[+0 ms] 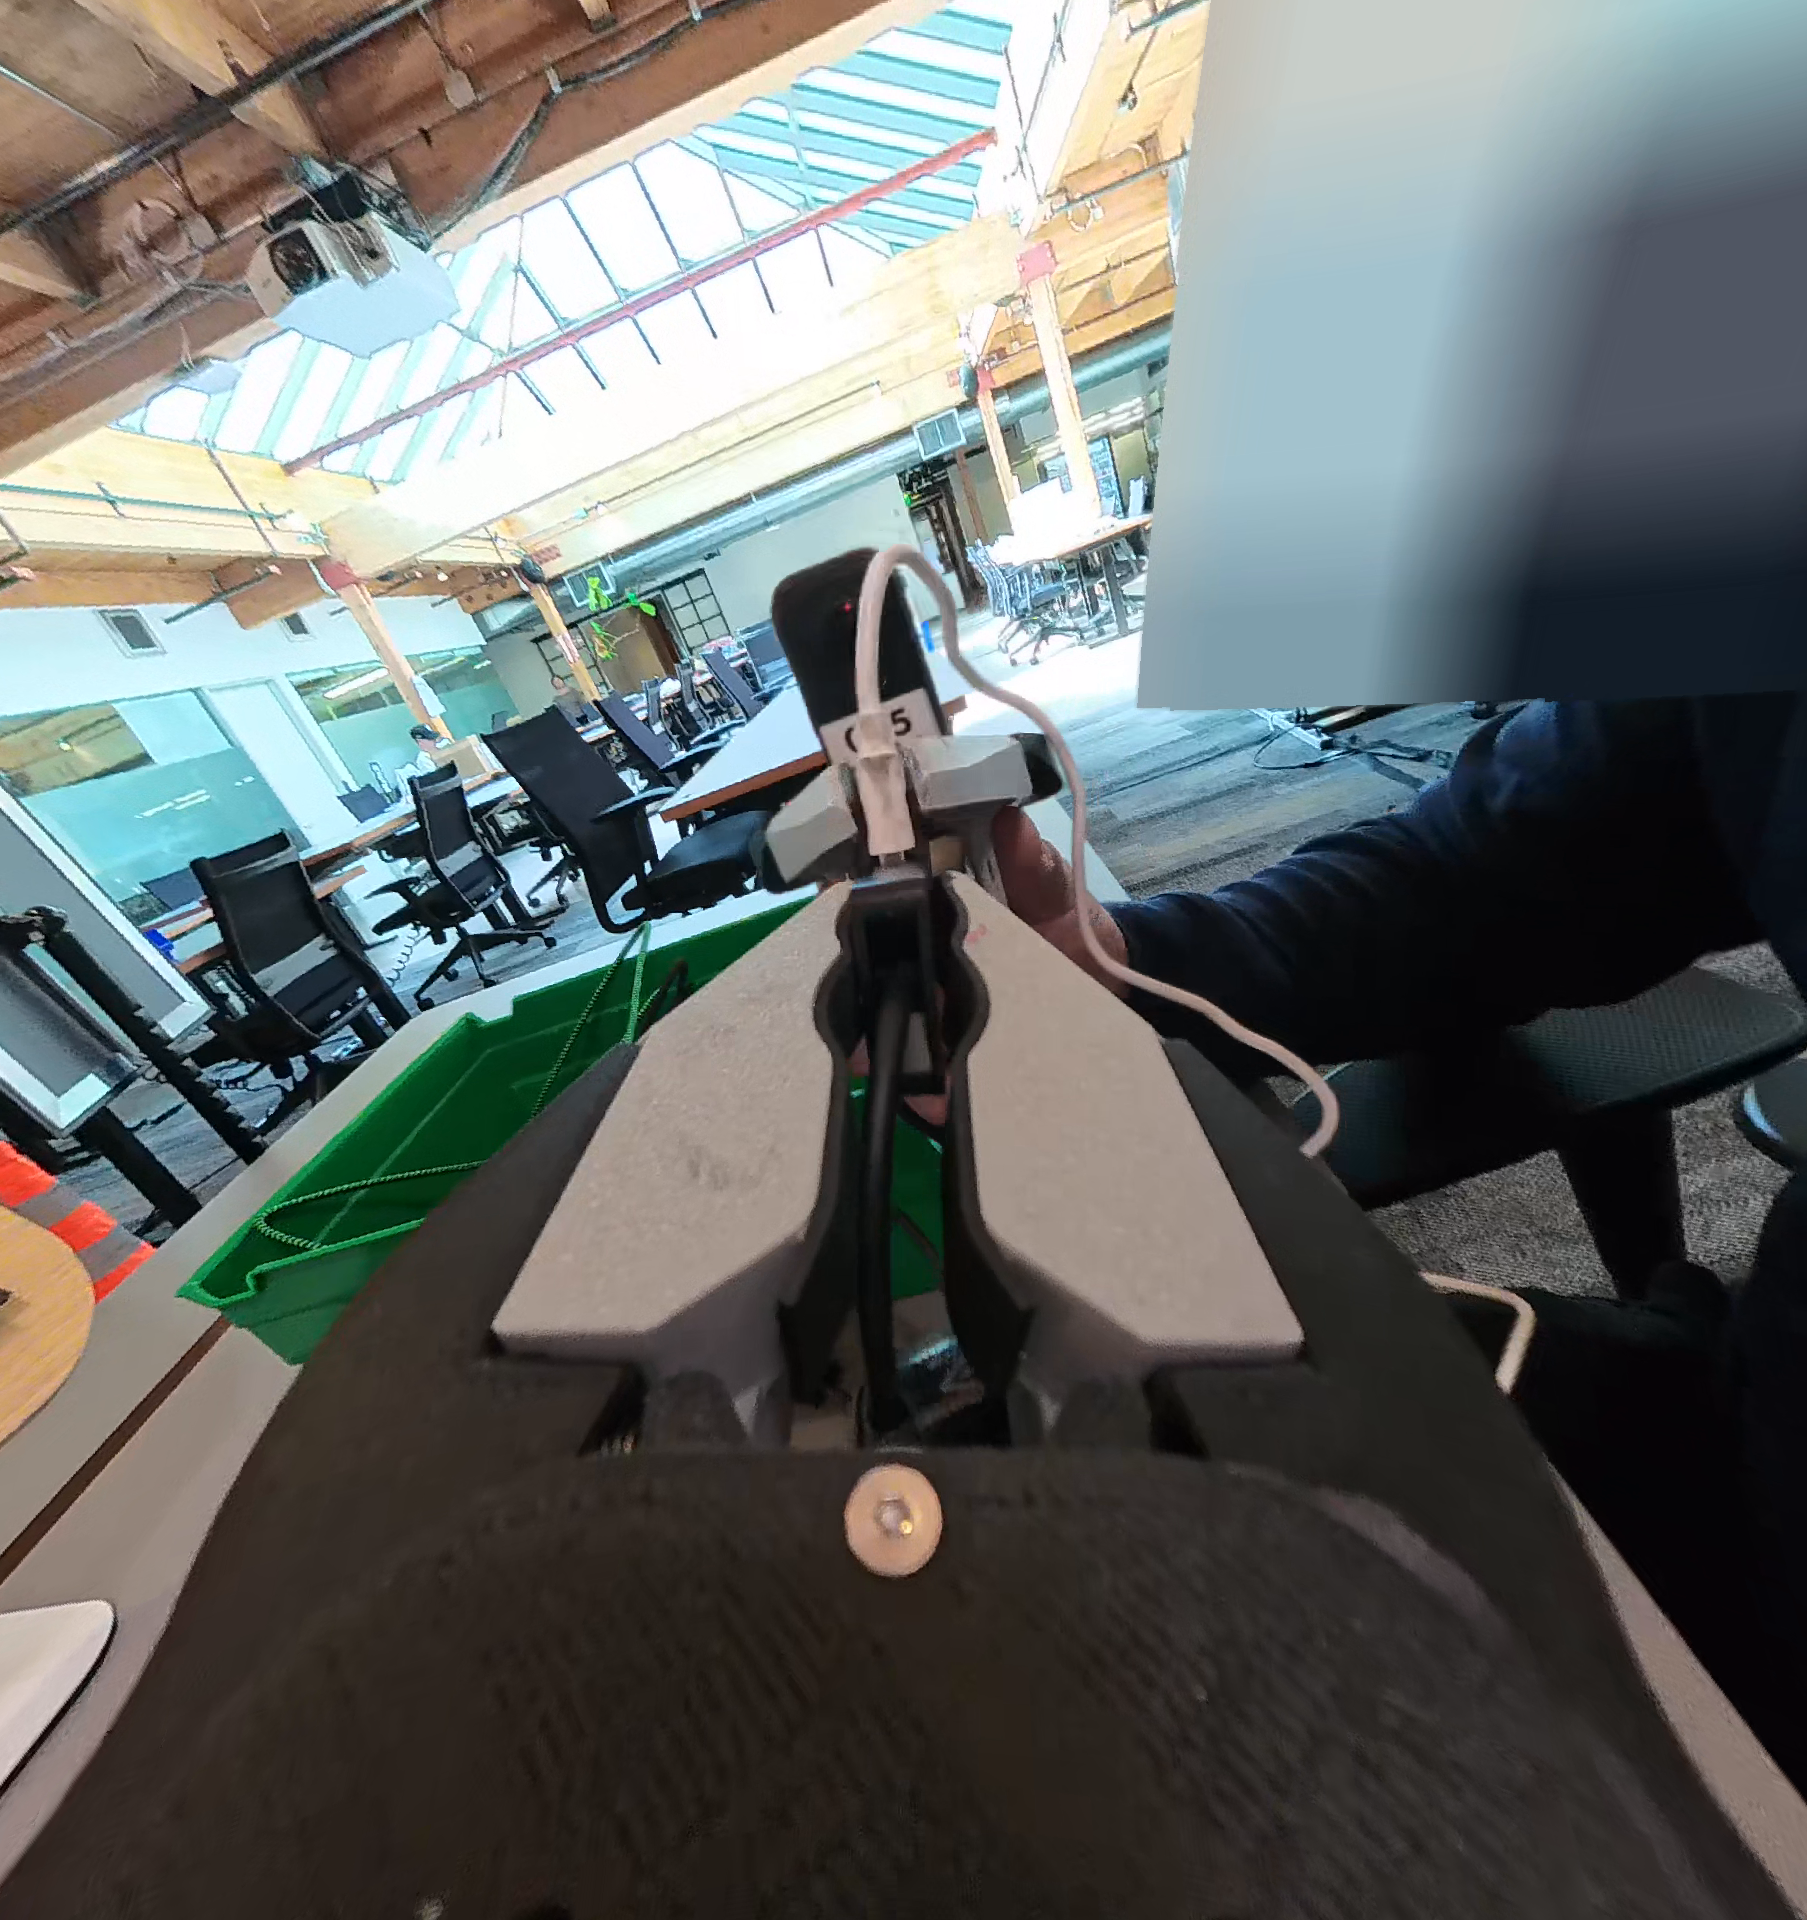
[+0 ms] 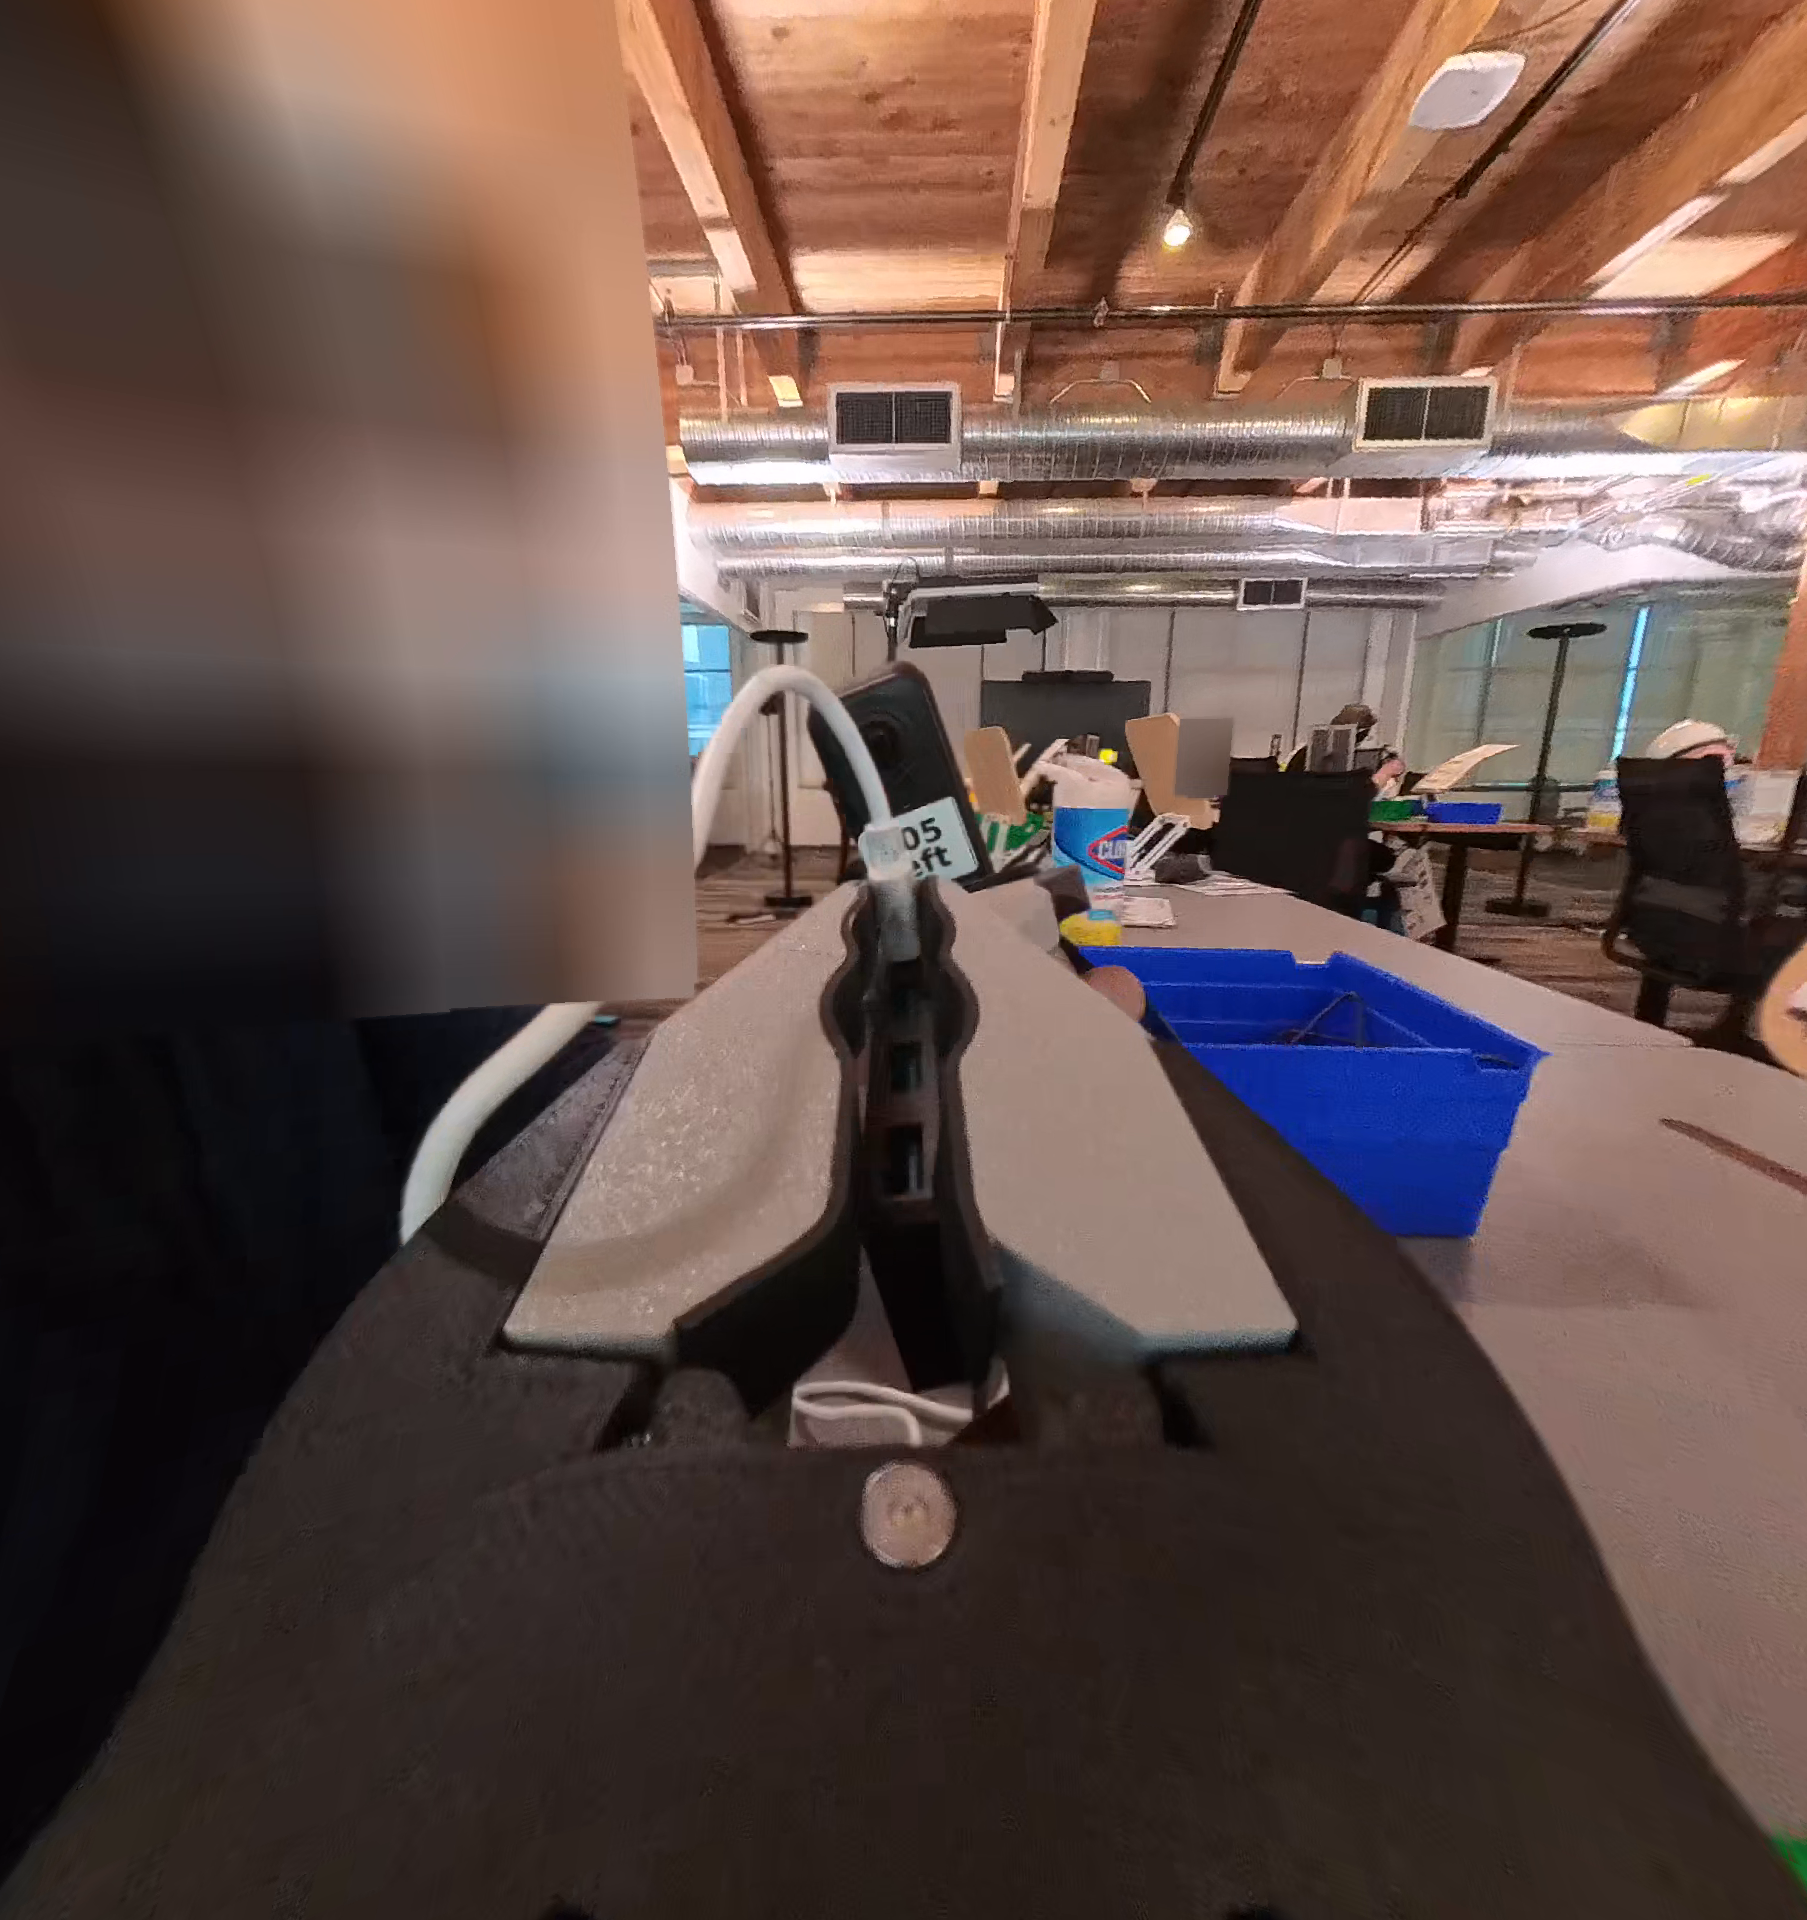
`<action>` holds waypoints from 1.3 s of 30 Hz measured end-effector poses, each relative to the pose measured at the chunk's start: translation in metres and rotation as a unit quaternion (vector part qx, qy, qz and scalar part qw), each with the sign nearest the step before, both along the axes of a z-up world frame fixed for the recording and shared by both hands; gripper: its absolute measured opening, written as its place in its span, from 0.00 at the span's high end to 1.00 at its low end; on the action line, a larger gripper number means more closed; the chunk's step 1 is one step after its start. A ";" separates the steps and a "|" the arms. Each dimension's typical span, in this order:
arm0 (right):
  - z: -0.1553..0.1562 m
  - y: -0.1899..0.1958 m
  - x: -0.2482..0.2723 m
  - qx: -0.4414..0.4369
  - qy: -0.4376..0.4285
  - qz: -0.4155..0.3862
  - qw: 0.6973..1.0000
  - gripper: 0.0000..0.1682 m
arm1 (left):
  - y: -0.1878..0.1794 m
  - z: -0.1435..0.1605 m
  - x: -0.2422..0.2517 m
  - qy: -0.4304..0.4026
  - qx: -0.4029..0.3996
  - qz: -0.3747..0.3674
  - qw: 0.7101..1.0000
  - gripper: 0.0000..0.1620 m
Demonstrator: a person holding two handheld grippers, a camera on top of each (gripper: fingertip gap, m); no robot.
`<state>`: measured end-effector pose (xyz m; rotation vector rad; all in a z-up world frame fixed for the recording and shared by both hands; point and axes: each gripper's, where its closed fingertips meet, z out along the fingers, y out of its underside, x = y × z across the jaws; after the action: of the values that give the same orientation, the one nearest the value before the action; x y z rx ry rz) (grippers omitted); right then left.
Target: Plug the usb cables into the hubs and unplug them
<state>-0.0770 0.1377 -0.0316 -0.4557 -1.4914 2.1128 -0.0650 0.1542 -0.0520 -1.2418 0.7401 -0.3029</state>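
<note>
My left tongs (image 1: 883,935) are closed down to a narrow slot and grip the black hub (image 1: 883,899) at their tips. The hub's black cable (image 1: 878,1143) runs back toward me through the gap between the fingers. Just beyond, the right tongs (image 2: 894,935) face them tip to tip, pinched shut on the white usb plug (image 1: 881,805). The plug's end meets the end of the hub; a sliver of metal shows at the joint, and I cannot tell how deep it sits. In the right wrist view the hub's dark body with its row of ports fills the slot between the right fingers, nearer to me than the plug. I cannot tell whether those fingers press on it too. The white cable (image 1: 1044,727) loops up from the plug and falls away to the right in the left wrist view. There it passes the hand (image 1: 1050,883) in a dark blue sleeve (image 1: 1398,914) that holds the right tongs. Both tongs hang raised above the grey desk (image 2: 1605,1351). A green bin (image 1: 442,1143) sits on it beyond and left of the left tongs. A blue bin (image 2: 1346,1101) sits to the right of the right tongs. Far off stand black office chairs (image 1: 587,821) at other desks.
</note>
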 end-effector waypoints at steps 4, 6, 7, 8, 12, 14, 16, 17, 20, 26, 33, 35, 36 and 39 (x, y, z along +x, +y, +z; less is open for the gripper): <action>0.000 0.000 -0.003 -0.033 -0.038 0.037 0.998 0.97 | 0.000 -0.001 -0.002 -0.008 -0.006 -0.007 1.000 0.95; 0.000 0.001 -0.005 -0.032 -0.035 0.027 0.998 0.97 | 0.001 -0.001 -0.004 -0.014 -0.010 -0.006 1.000 0.95; 0.000 0.001 -0.005 -0.021 -0.025 0.010 0.999 0.98 | 0.001 0.000 -0.005 -0.014 -0.010 -0.004 1.000 0.95; 0.001 0.000 -0.005 -0.008 -0.014 -0.004 1.000 0.98 | -0.001 0.001 -0.004 -0.015 -0.007 -0.010 1.000 0.95; 0.002 0.000 -0.004 -0.007 -0.003 -0.016 1.000 0.98 | -0.001 0.001 -0.004 -0.016 -0.006 -0.009 1.000 0.95; 0.002 0.000 -0.004 -0.007 -0.001 -0.018 1.000 0.98 | -0.001 0.001 -0.003 -0.017 -0.007 -0.012 1.000 0.95; 0.001 0.002 -0.005 -0.009 -0.005 -0.018 1.000 0.98 | 0.001 0.000 -0.005 -0.022 -0.015 -0.009 1.000 0.95; 0.000 0.002 -0.006 0.000 -0.004 -0.026 1.000 0.98 | 0.002 -0.001 -0.005 -0.024 -0.019 -0.013 0.999 0.95; -0.007 0.002 -0.008 0.080 0.001 -0.066 0.995 0.97 | 0.005 -0.007 -0.009 -0.015 -0.027 -0.003 1.000 0.95; -0.015 0.003 -0.007 0.217 0.006 -0.119 0.969 0.93 | 0.004 -0.008 -0.003 -0.007 -0.031 -0.013 0.999 0.95; -0.015 -0.008 -0.003 0.234 0.018 -0.089 0.968 0.97 | 0.003 -0.012 0.005 -0.002 -0.037 -0.026 0.999 0.95; -0.015 -0.008 -0.003 0.233 0.018 -0.091 0.968 0.97 | 0.004 -0.012 0.005 -0.008 -0.040 -0.030 0.999 0.96; -0.016 -0.008 -0.004 0.235 0.017 -0.091 0.968 0.97 | 0.004 -0.012 0.006 -0.008 -0.037 -0.029 0.999 0.96; -0.020 -0.006 -0.004 0.247 0.012 -0.093 0.964 0.97 | 0.007 -0.012 0.006 -0.009 -0.030 -0.019 0.999 0.95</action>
<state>-0.0811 0.1315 -0.0511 -0.3617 -1.8076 1.5242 -0.0591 0.1607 -0.0642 -1.2808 0.7441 -0.3699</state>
